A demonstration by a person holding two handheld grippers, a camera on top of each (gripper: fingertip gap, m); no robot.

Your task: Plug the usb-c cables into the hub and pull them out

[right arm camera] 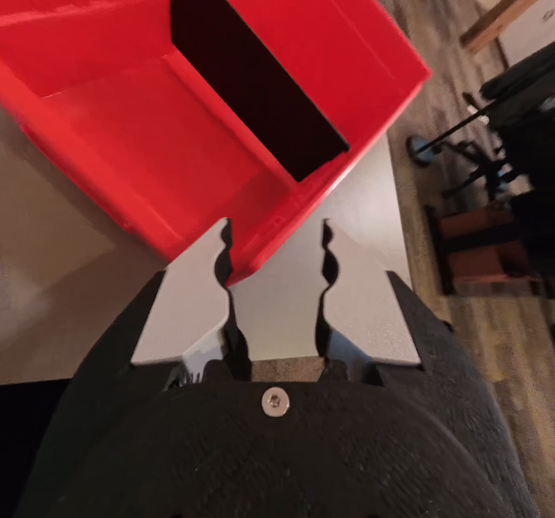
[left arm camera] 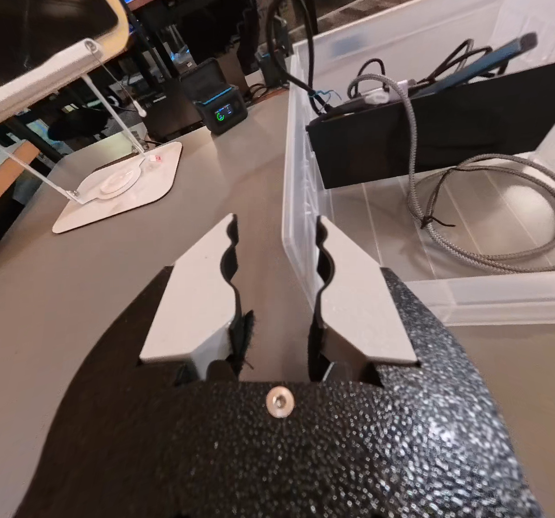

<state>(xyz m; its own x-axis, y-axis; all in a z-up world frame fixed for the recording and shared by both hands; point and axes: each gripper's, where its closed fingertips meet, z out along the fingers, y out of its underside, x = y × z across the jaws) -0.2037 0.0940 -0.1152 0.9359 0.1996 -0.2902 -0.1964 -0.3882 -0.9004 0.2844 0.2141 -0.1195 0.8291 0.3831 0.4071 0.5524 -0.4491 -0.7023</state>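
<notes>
The left gripper (left arm camera: 274,230) hangs over the grey table (left arm camera: 90,293) with its jaws apart and nothing between them, its right finger just beside the near-left corner of a clear plastic bin (left arm camera: 295,191); inside that bin, to the far right, a black box (left arm camera: 435,140) stands propped at a tilt, and what seems to be the hub (left arm camera: 372,99) lies along its top edge, too small and blurred to read its ports; a grey braided cable (left arm camera: 450,242) runs down from a pale plug up there and coils on the bin floor to the right, while a thinner black cable (left arm camera: 288,37) arches above the bin's far-left corner; whether either plug is seated I cannot tell. The right gripper (right arm camera: 274,227) also has its jaws apart and empty, pointing at the near corner of a red bin (right arm camera: 135,143) with a black divider (right arm camera: 249,83) standing in it, the floor (right arm camera: 435,203) showing to the right; no cable shows in that view, which is blurred.

By my reading this is the approach, with neither cable yet in hand; the next move calls for the left gripper to swing right and farther into the clear bin, line up on a plug at the hub, and close on the connector body rather than the soft braid.
</notes>
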